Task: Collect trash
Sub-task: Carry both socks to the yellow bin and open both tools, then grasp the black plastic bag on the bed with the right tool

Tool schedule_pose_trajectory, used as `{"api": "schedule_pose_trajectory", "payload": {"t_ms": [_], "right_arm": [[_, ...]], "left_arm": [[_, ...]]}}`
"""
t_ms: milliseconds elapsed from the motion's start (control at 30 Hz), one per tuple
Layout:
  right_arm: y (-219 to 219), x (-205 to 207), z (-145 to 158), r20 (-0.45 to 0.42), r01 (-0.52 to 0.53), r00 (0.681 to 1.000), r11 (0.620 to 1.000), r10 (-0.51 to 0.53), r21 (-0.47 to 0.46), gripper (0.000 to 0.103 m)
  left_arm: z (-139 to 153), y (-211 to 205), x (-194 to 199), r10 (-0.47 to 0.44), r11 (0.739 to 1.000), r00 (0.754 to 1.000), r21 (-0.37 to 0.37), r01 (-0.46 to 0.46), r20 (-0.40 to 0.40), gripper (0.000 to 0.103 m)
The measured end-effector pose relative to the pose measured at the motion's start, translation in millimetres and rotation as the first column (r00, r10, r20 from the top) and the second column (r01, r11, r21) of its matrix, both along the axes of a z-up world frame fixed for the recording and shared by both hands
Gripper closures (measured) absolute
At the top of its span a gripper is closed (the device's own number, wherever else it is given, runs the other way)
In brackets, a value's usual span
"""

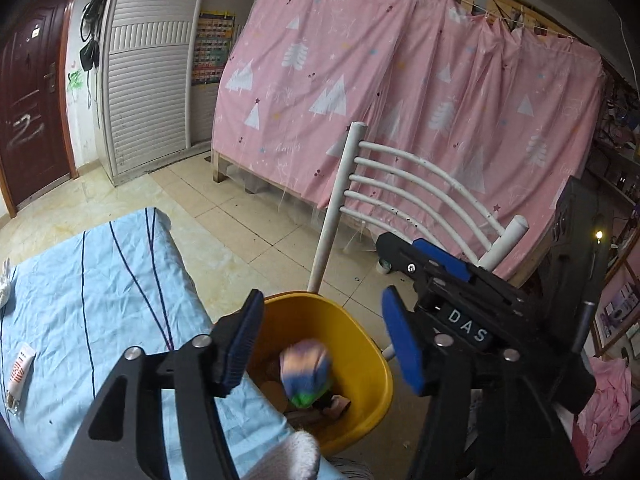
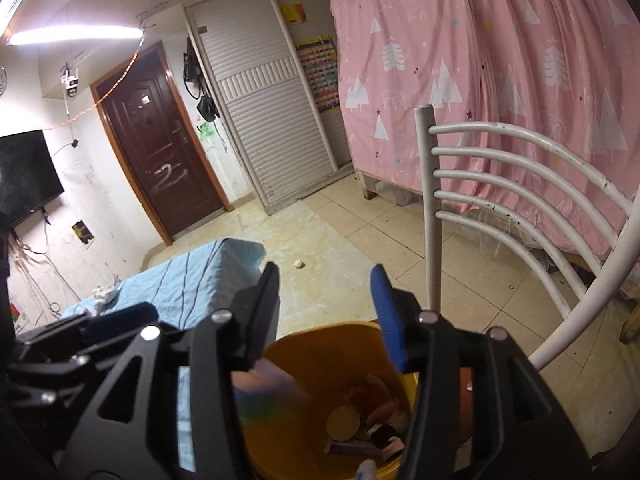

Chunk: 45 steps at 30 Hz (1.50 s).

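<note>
A yellow bin [image 1: 360,364] stands beside the blue-sheeted table [image 1: 92,312] and holds several pieces of trash. A blurred purple, blue and green wrapper [image 1: 306,372] is in mid-air inside the bin, between and below my left gripper's [image 1: 322,344] open jaws. My right gripper [image 2: 324,316] is open and empty above the same bin [image 2: 332,364]; the blurred wrapper [image 2: 268,392] shows at its lower left. A red-and-white packet [image 1: 18,372] lies on the sheet at left. Crumpled white paper [image 2: 106,294] lies at the table's far end.
A white metal chair [image 1: 404,196] stands behind the bin. A pink curtain [image 1: 400,92] covers a bed frame behind it. A white wad [image 2: 299,265] lies on the tiled floor. A brown door [image 2: 160,152] and a slatted wardrobe [image 2: 264,112] are at the far wall.
</note>
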State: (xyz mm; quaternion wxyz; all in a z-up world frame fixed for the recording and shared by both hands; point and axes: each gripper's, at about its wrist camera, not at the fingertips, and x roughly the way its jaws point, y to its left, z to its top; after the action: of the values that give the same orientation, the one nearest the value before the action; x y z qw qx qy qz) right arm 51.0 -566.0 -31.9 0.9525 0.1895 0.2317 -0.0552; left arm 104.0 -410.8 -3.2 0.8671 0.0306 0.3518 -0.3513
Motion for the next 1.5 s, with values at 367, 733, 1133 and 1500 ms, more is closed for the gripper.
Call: {"api": "schedule_pose_trajectory", "payload": {"t_ms": [367, 733, 1133, 1500], "right_arm": [[32, 5, 2, 0.023, -0.093, 0.995, 0.996, 0.093, 0.001, 0.034], [79, 13, 0, 0.025, -0.201, 0.979, 0.98, 0.201, -0.005, 0.018], [155, 21, -10, -0.001, -0.371, 0.929, 0.928, 0.371, 0.033, 0.012], [252, 28, -6, -0.027, -0.567, 0.822, 0.822, 0.569, 0.048, 0.009]], "left_arm": [[3, 45, -7, 0.084, 0.996, 0.996, -0.027, -0.085, -0.02, 0.043], [23, 121, -18, 0.24, 0.969, 0.971, -0.06, -0.238, 0.022, 0.029], [24, 235, -23, 0.426, 0.901, 0.905, -0.095, -0.423, 0.014, 0.025], [16, 332, -24, 0.579, 0.804, 0.815, -0.143, -0.577, -0.034, 0.021]]}}
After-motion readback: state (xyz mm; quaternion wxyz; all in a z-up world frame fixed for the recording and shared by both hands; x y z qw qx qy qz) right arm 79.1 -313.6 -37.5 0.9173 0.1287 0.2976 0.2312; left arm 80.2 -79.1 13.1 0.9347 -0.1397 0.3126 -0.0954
